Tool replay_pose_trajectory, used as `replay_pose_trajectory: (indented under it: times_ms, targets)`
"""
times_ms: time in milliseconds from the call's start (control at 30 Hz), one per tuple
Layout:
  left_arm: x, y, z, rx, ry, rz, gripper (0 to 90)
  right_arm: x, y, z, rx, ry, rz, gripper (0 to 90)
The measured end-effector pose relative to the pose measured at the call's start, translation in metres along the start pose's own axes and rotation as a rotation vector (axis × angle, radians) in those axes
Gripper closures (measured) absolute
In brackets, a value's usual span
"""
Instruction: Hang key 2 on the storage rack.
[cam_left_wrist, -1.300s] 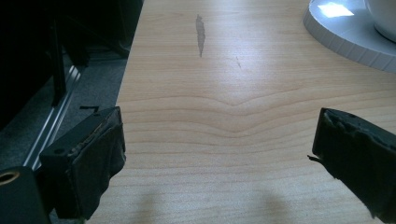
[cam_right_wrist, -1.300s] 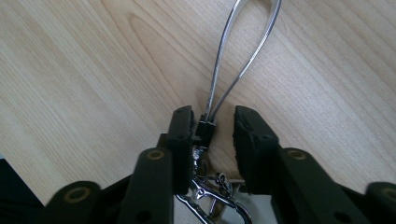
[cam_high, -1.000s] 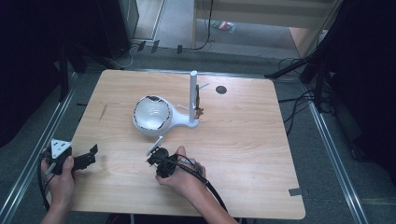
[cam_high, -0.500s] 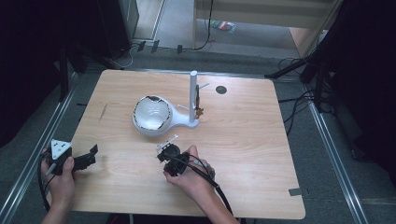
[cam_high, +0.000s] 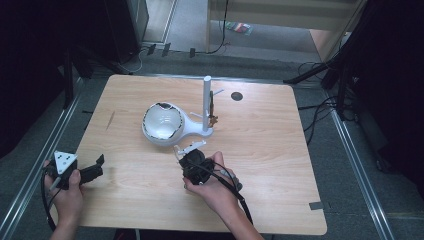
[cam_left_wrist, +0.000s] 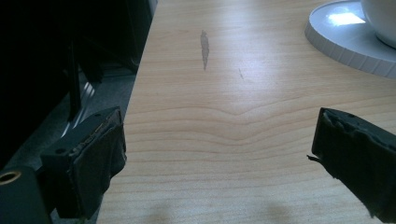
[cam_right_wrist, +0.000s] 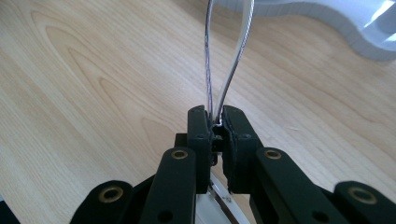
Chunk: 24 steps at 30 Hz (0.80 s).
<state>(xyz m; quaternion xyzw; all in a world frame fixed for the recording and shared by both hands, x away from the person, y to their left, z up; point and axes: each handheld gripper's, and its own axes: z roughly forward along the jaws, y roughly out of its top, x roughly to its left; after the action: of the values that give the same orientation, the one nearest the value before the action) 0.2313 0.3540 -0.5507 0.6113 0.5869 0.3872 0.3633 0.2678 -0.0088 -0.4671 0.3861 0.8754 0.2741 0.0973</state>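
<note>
Near table centre, stand: a white stand (cam_high: 206, 102) has a round dish at its 9 o'clock end and an upright post at its 3 o'clock end. A small brownish piece hangs on the post, too small to identify.
Table: pale wood (cam_high: 280, 150), with a dark round spot toward 1 o'clock from the post.
Band: a thin pale band (cam_high: 191, 147) lies just at 6 o'clock of the stand's base, apart from it. In the right gripper view the band (cam_right_wrist: 233, 70) rises from the jaws as two narrow strands that bow apart and meet again higher up.
Right gripper: the right gripper (cam_high: 186, 150) sits at 6 o'clock of the stand and points toward 11 o'clock. Its jaws (cam_right_wrist: 214, 126) stand nearly together and pinch the lower end of the band. The stand's white base (cam_right_wrist: 336, 23) lies ahead of them at 1 o'clock.
Left gripper: the left gripper (cam_high: 97, 165) rests at the table's 8 o'clock edge, well apart from the stand. Its jaws (cam_left_wrist: 215, 158) are spread wide with nothing but bare wood between them, and the rim of the stand's base (cam_left_wrist: 345, 42) shows at 1 o'clock.
Done so far: judged from the grip, the band is picked up and brought close to the stand.
Left to do: the band is not yet on the post or in the dish. It probably has to be carried up to one of them and released.
</note>
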Motion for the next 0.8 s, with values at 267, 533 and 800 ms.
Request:
replay_pose_trajectory:
  times_ms: [267,533,800]
  targets:
    - [0.000,0.000,-0.001,-0.004,0.020,-0.006,5.1,-0.007,-0.003,-0.012,-0.043,-0.003,0.007,83.0]
    - [-0.001,0.000,0.000,-0.006,0.051,-0.010,5.1,-0.012,-0.004,-0.024,-0.087,-0.011,0.014,83.1]
    - [0.006,-0.001,-0.003,-0.010,-0.003,-0.064,5.0,-0.014,-0.001,-0.028,-0.123,-0.025,0.034,83.0]
